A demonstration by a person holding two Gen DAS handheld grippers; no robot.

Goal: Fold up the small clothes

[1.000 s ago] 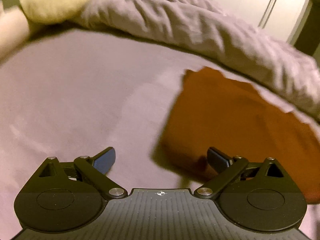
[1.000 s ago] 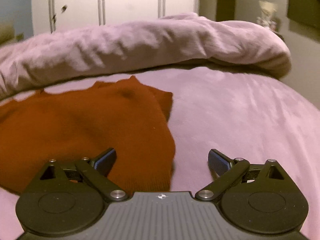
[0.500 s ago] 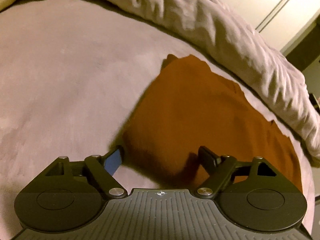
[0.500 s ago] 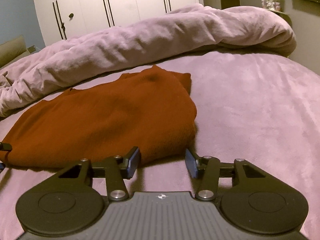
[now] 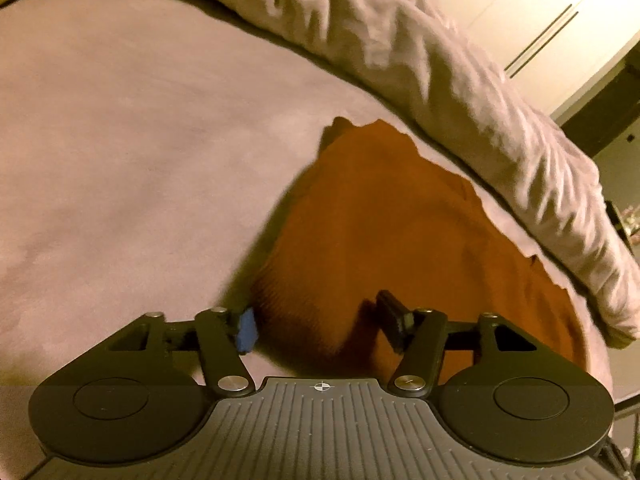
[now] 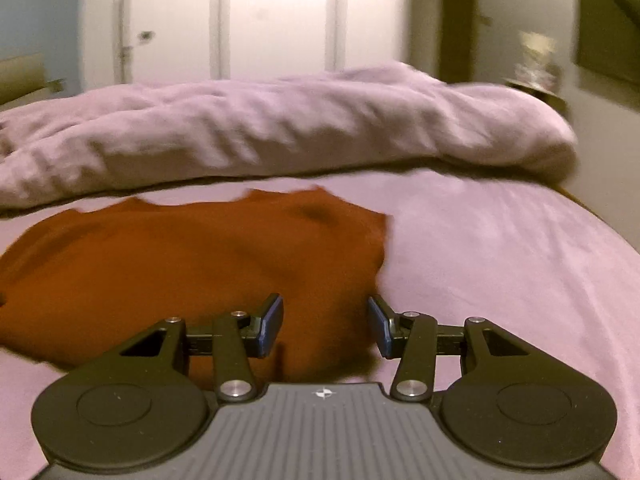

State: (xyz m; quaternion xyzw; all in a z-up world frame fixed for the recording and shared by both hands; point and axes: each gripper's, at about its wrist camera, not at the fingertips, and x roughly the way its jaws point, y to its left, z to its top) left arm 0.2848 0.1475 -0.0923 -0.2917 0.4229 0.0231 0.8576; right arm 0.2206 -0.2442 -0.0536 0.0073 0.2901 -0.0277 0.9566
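A rust-orange garment (image 5: 400,240) lies flat on the mauve bed sheet (image 5: 120,160). My left gripper (image 5: 318,326) is open, with the garment's near left corner between its fingers. In the right wrist view the garment (image 6: 180,264) spreads to the left, and my right gripper (image 6: 326,328) is open, partly closed in, around its near right corner. Neither gripper pinches the cloth.
A bunched mauve duvet (image 5: 420,72) lies along the far edge of the garment, also in the right wrist view (image 6: 280,128). White wardrobe doors (image 6: 260,20) stand behind the bed. Bare sheet (image 6: 500,260) lies to the right of the garment.
Both grippers have moved in onto the garment's near corners. The left swung right from the bare sheet. The right jaws narrowed, then stayed partly open around the corner.
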